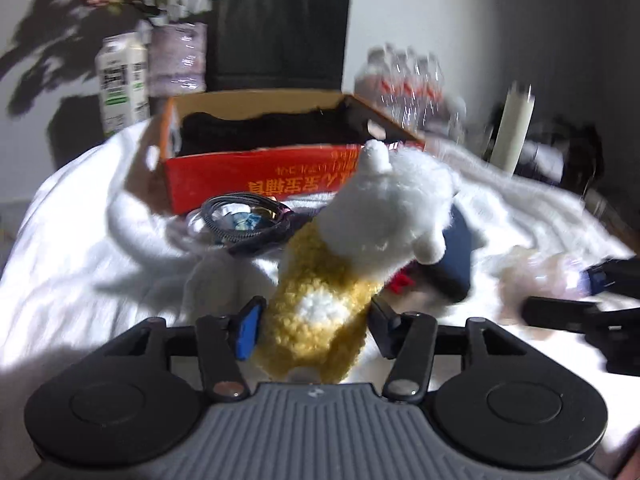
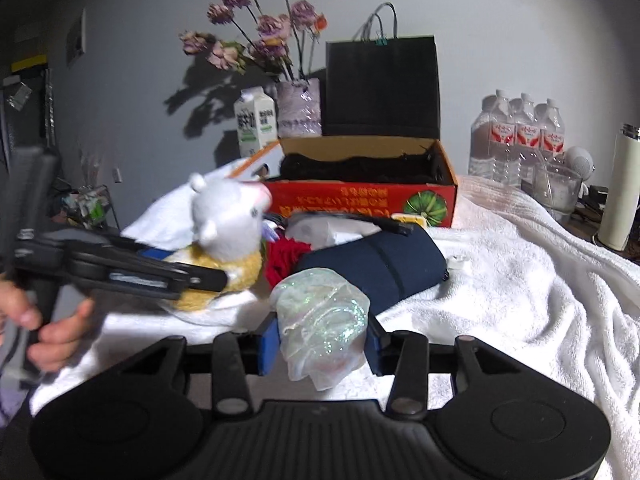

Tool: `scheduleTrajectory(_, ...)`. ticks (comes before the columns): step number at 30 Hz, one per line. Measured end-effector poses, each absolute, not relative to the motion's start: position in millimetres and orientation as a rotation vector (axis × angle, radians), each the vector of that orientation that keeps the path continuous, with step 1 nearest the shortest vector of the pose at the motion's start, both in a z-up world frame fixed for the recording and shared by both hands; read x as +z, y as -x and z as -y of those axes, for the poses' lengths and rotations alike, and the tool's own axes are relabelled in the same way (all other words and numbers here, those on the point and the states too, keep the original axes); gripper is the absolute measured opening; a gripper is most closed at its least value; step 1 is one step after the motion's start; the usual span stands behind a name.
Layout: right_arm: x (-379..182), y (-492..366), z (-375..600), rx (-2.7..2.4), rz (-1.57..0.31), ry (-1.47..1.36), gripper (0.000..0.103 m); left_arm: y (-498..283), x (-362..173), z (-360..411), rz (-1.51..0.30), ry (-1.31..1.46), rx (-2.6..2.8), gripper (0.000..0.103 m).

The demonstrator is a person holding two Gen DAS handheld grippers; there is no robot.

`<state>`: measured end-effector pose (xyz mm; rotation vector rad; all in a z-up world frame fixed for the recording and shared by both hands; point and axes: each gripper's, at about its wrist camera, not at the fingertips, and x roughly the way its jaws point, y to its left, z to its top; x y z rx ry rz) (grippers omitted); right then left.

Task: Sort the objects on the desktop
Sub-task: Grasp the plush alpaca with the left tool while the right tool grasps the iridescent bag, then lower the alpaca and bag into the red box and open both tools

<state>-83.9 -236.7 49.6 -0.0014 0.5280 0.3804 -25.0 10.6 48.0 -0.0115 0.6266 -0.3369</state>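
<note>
An open red cardboard box (image 2: 360, 196) stood at the back of the white towel (image 2: 520, 300) with something dark lying inside it. Behind it were one black paper bag (image 2: 382, 86), one milk carton (image 2: 256, 124), one vase (image 2: 299, 109) holding dried flowers, and three water bottles (image 2: 520, 136). The left gripper (image 1: 314, 322) pinched one plush toy (image 1: 360, 240) by its yellow body, lifted in front of the box. The right gripper (image 2: 322, 338) pinched one crumpled shimmery bag (image 2: 324, 320), just in front of a navy pouch (image 2: 380, 264).
</note>
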Motion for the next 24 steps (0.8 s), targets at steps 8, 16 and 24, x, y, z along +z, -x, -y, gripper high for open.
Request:
scheduleTrajectory(8, 65.1, 116.7, 233.7, 0.407, -0.476, 0.005, 0.041, 114.1, 66.4, -22.9, -0.598, 0.184, -0.258, 0.055)
scheduleTrajectory(16, 88.0, 153.7, 241.3, 0.391, -0.418, 0.026, 0.041, 137.1, 105.9, -22.3, -0.493, 0.169, -0.190, 0.055)
scheduleTrajectory(24, 144.7, 99.9, 251.6, 0.405, -0.350, 0.083, 0.041, 60.2, 156.4, -33.4, -0.489, 0.190, -0.200, 0.056)
